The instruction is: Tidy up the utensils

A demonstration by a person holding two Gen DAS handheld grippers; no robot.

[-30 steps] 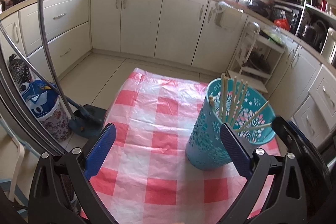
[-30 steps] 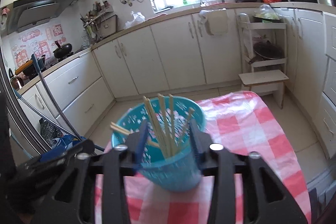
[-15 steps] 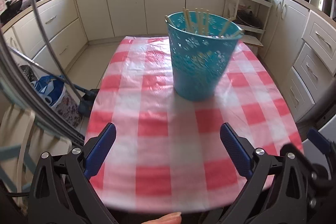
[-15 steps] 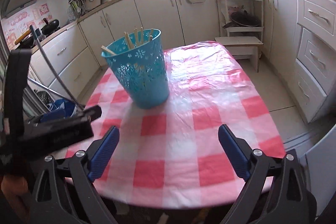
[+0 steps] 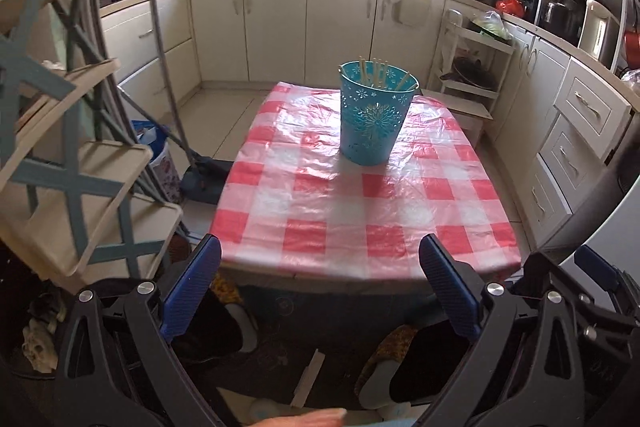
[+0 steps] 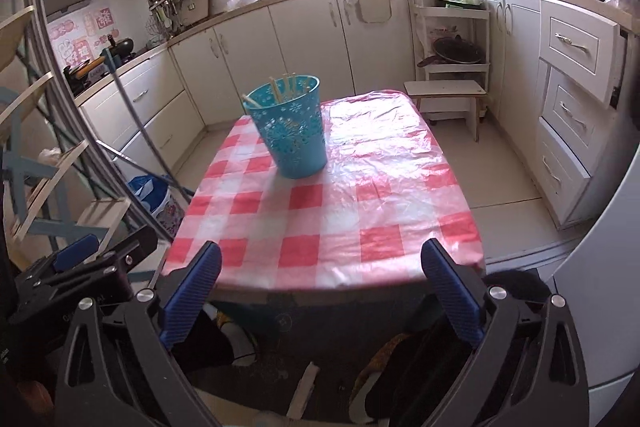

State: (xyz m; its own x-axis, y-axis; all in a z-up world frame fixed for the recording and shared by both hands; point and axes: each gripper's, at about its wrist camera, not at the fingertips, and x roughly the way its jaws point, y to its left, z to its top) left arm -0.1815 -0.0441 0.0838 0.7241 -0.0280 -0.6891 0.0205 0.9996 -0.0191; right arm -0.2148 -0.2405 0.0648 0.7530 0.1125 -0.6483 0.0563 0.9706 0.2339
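A teal perforated holder stands upright on the far half of the table with the red-and-white checked cloth; several wooden chopsticks stick out of it. It also shows in the right wrist view with the chopsticks. My left gripper is open and empty, held back beyond the table's near edge. My right gripper is open and empty, also behind the near edge. The left gripper shows at the lower left of the right wrist view.
A folding rack stands close on the left. A mop and a bag lie on the floor left of the table. White cabinets line the right and back. A small stool stands behind the table.
Both grippers have pulled back from the holder to behind the table's near edge. The right gripper, shut around the holder a second ago, has opened and let it go.
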